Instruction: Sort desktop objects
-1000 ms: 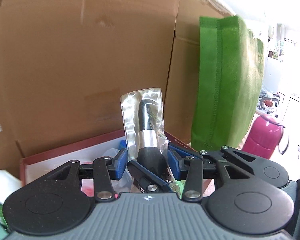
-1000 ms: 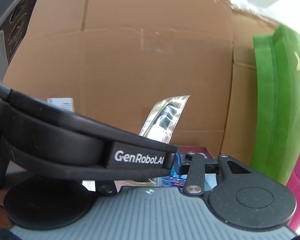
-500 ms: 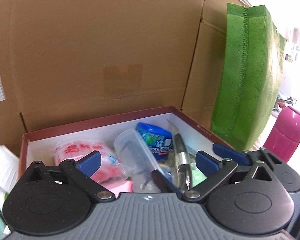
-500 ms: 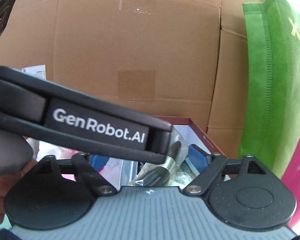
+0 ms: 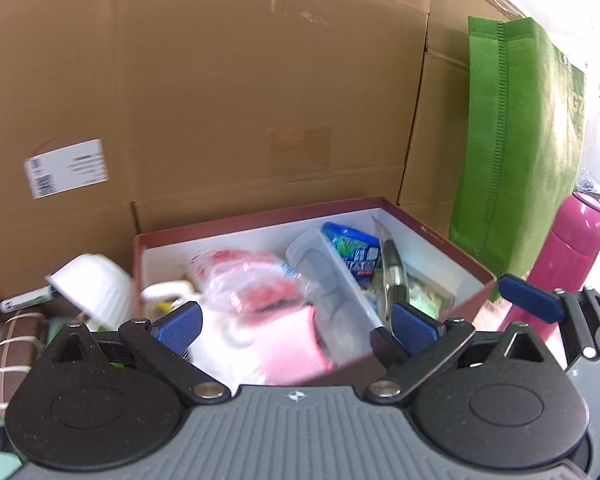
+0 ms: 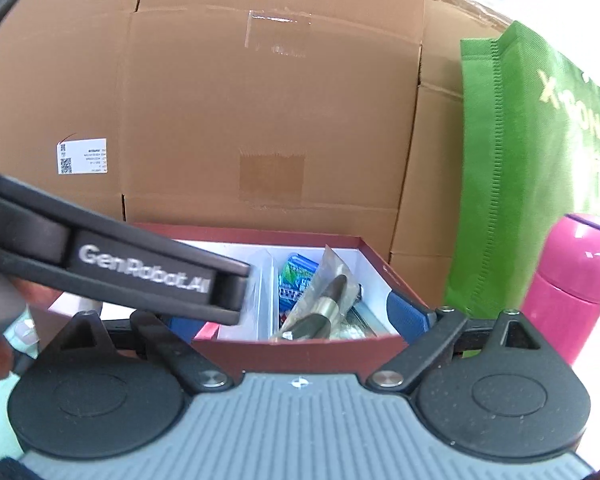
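A dark red box (image 5: 428, 229) with a white inside holds several items: a red-printed bag (image 5: 244, 276), a clear plastic case (image 5: 324, 280), a blue gum pack (image 5: 354, 248) and a black brush in a clear wrapper (image 5: 392, 276). The brush (image 6: 324, 304) lies against the box's right side. My left gripper (image 5: 296, 326) is open and empty just above the box's near edge. My right gripper (image 6: 300, 320) is open and empty behind the box's front wall (image 6: 300, 350); the left gripper's body (image 6: 140, 268) crosses its view.
Tall cardboard boxes (image 5: 220, 100) stand behind the red box. A green fabric bag (image 5: 516, 140) and a pink flask (image 5: 572, 248) stand to the right. A white cup (image 5: 92, 284), a marker (image 5: 20, 302) and a brown bundle (image 5: 12, 344) lie to the left.
One second ago my left gripper was shut on the wrapped brush. It opened, the brush dropped into the box, and the gripper has drawn back. The right gripper has also opened wide.
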`<state>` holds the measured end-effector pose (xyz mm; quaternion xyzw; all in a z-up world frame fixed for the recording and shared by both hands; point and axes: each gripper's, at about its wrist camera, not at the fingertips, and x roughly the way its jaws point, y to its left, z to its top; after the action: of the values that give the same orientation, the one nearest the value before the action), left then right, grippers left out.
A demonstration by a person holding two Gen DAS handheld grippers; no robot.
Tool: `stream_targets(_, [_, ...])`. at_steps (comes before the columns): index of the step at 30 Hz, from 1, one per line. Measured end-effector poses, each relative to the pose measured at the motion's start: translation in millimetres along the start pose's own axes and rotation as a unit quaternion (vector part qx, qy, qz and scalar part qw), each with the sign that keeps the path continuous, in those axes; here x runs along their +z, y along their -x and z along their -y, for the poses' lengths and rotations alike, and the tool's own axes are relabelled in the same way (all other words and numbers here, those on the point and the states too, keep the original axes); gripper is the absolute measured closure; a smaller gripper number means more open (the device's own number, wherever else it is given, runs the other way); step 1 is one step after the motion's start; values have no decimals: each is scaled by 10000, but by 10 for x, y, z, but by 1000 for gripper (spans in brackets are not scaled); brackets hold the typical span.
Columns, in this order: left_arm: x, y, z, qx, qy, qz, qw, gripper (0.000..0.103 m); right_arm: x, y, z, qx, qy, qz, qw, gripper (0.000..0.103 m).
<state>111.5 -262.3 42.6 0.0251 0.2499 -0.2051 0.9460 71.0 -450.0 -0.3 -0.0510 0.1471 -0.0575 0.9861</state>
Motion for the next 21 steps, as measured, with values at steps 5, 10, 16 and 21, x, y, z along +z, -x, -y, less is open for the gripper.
stream_targets(5, [-204,283,-6,196,-96,88,9997,0,-21,172,-24,94,94,-87,9999,4])
stream_targets(10, [-363,470,-76,250,5,-26,9997,0,-163,453,-231,102,99,-306,9994,2])
stream_targets(16, [-477,598,-103,360,5,-64,9993,0,-286,622,-321,48,91,-450,9989,2])
stream_targets(21, [-517,673,-121,410,28,-56,9991,0,-349,690,-327,-202,81,-595,9980,2])
